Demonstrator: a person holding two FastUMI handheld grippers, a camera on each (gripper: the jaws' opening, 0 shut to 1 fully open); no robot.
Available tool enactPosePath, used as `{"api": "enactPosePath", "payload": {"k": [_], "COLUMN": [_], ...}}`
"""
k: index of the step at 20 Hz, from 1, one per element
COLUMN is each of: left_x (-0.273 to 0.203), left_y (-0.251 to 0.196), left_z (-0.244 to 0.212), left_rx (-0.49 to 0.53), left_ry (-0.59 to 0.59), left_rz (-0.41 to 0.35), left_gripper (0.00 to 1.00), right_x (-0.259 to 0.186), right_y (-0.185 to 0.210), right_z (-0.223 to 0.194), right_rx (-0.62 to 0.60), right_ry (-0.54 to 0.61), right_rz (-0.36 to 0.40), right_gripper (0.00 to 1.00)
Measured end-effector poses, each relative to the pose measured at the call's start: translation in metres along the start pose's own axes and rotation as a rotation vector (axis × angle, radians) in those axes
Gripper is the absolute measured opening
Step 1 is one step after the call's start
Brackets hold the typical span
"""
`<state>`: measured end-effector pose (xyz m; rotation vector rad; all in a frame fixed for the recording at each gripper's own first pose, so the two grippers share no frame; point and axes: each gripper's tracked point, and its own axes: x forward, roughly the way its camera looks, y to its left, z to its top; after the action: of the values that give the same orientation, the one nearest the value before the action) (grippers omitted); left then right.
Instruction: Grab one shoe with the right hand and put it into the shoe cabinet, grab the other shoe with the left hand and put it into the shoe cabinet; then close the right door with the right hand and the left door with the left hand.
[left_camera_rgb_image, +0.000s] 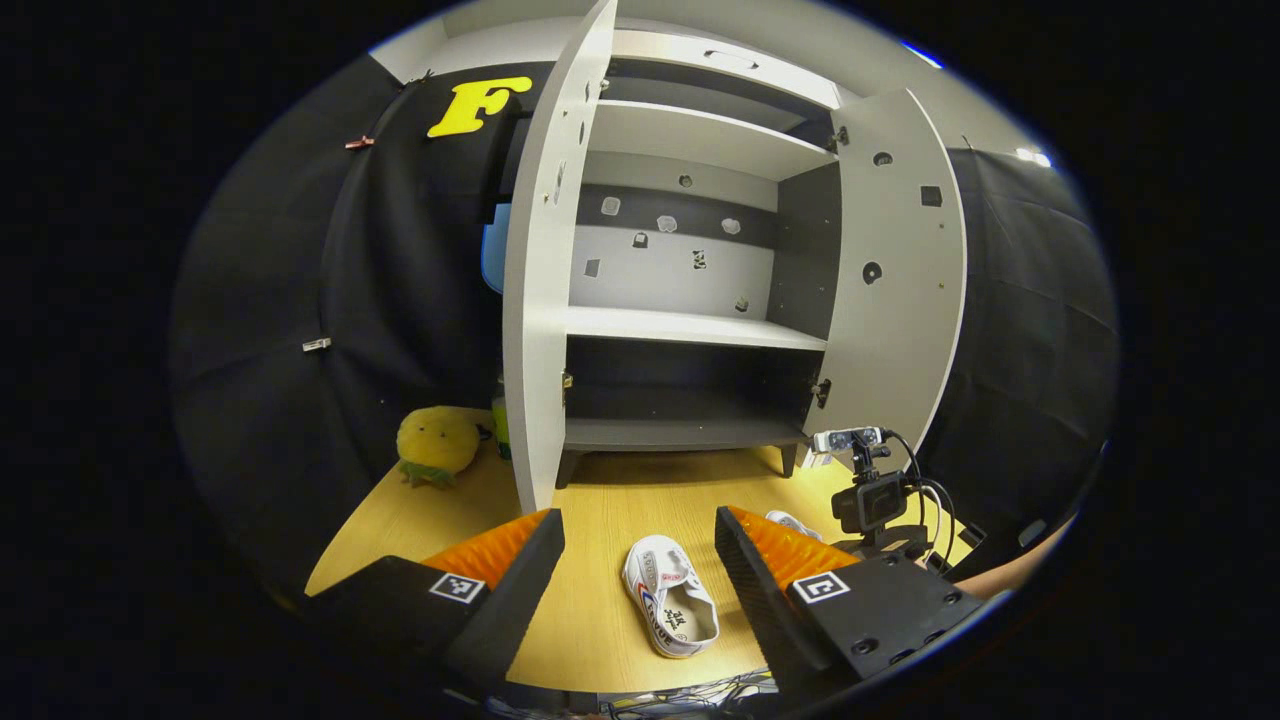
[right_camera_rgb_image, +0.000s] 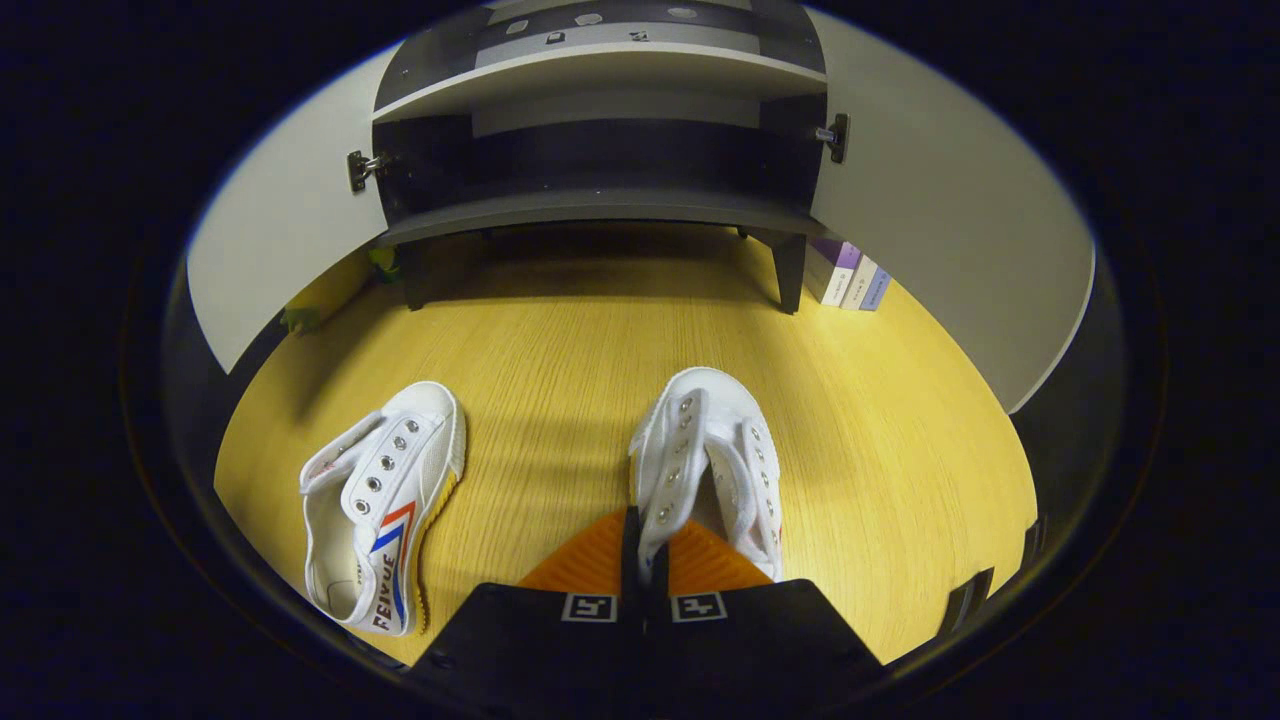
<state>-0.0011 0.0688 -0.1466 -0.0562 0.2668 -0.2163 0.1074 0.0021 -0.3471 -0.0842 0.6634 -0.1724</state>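
The right gripper (right_camera_rgb_image: 644, 560) is pinching the left eyelet flap of a white canvas shoe (right_camera_rgb_image: 712, 455) lying near the middle of the yellow wooden tabletop (right_camera_rgb_image: 560, 350), both fingers pressed together on the fabric. The left gripper (left_camera_rgb_image: 640, 545) is hovering with its fingers spread wide apart above the second white canvas shoe with red and blue stripes (left_camera_rgb_image: 668, 595), which is sitting toward the tabletop's near edge. The grey shoe cabinet (left_camera_rgb_image: 690, 330) is standing at the far edge with both doors swung open.
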Motion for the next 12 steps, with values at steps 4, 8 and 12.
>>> {"api": "enactPosePath", "payload": {"k": [4, 8, 12], "left_x": [-0.002, -0.003, -0.003], "left_y": [-0.003, -0.006, -0.007], "left_z": [0.001, 0.001, 0.002], "left_rx": [0.016, 0.027, 0.039], "left_ry": [-0.008, -0.02, -0.039], "left_rz": [-0.021, -0.046, -0.058], "left_gripper": [0.95, 0.95, 0.95], "right_x": [-0.008, -0.034, -0.071], "right_y": [-0.002, 0.002, 0.018], "right_z": [0.011, 0.045, 0.094], "right_rx": [0.021, -0.022, -0.081], "right_ry": [-0.019, -0.102, -0.212], "right_rz": [-0.008, 0.004, 0.042], "right_gripper": [0.05, 0.05, 0.05]}}
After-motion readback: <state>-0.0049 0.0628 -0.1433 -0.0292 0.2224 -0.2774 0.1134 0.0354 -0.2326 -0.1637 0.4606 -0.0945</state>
